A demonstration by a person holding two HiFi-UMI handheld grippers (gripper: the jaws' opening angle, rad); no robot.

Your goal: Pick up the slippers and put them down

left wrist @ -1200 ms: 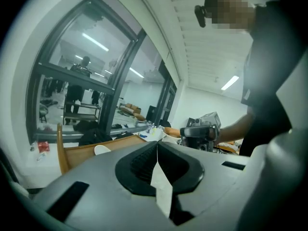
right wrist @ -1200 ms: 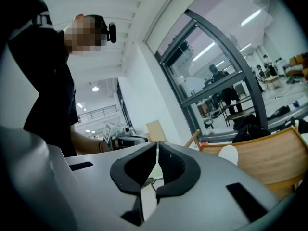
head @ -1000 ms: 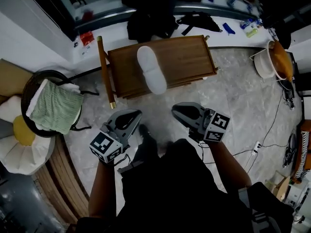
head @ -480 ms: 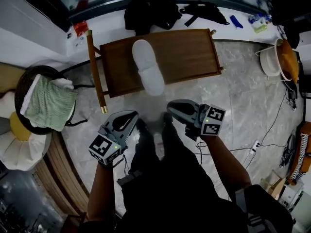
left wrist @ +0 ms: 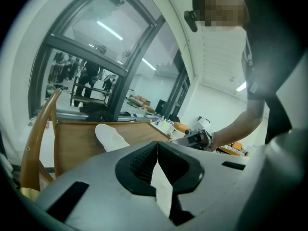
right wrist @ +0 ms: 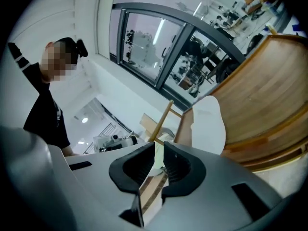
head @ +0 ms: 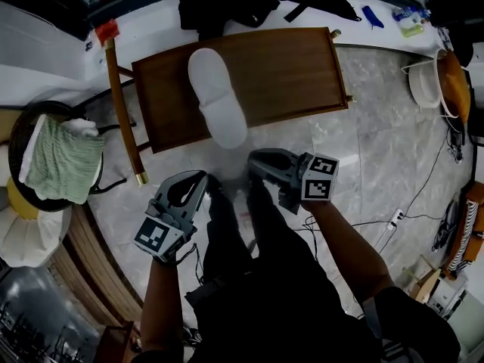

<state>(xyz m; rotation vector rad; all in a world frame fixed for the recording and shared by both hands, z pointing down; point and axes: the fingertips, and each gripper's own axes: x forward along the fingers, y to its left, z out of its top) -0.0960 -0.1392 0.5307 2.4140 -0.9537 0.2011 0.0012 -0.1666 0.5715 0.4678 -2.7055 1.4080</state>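
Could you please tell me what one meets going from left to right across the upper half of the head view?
Green cloth → chair back → slipper → white tub.

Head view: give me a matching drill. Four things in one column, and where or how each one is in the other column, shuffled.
Things:
1. white slipper
2. green cloth
3. left gripper
4. white basin

Place or state:
A. in the dark round basket at the far left
B. at the far right, with something orange in it
C. lying on the wooden table
D. jaws together, nothing between them

Pairs: 1-C, 2-A, 3-D, 4-B
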